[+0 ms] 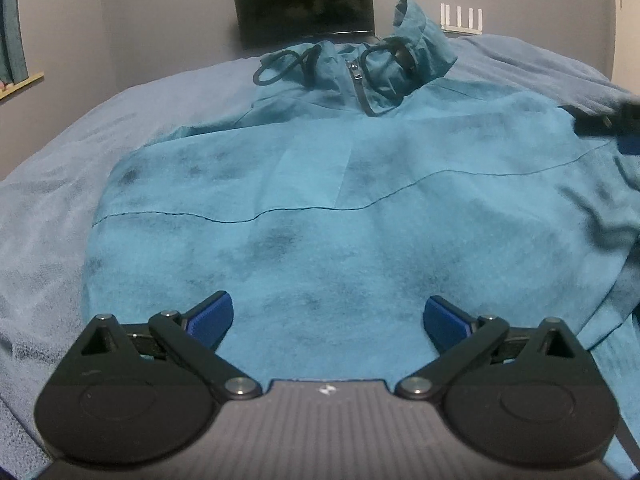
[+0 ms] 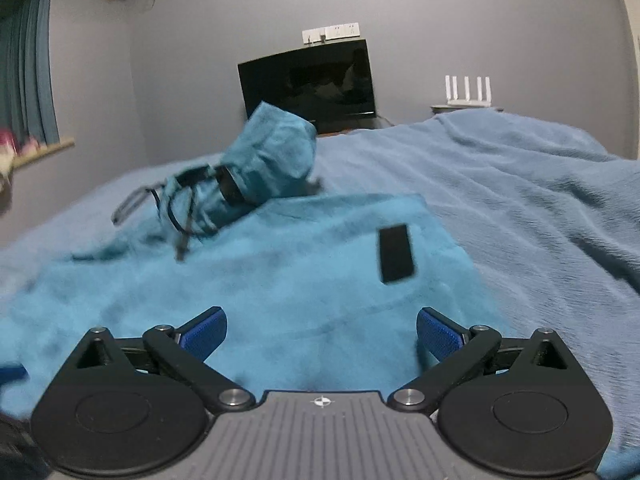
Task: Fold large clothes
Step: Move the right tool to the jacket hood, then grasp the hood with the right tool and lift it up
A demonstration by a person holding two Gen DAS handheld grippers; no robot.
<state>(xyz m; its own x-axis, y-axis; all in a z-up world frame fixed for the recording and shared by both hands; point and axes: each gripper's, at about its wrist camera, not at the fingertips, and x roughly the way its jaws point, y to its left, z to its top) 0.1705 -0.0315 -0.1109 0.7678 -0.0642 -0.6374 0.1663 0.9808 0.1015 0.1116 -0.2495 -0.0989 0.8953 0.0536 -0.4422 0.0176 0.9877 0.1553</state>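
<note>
Fingers of the left gripper [image 1: 328, 316] and right gripper [image 2: 322, 330] stand spread wide, nothing between them. Both hover over the near hem of the teal jacket [image 1: 340, 208], which lies flat on the blue bed [image 1: 52, 208], its long axis running toward twelve o'clock to the hood [image 2: 276, 152]. Neither hand looks clearly nearer. Drawcords [image 1: 288, 66] trail at eleven; a monitor [image 2: 308, 84] stands beyond.
</note>
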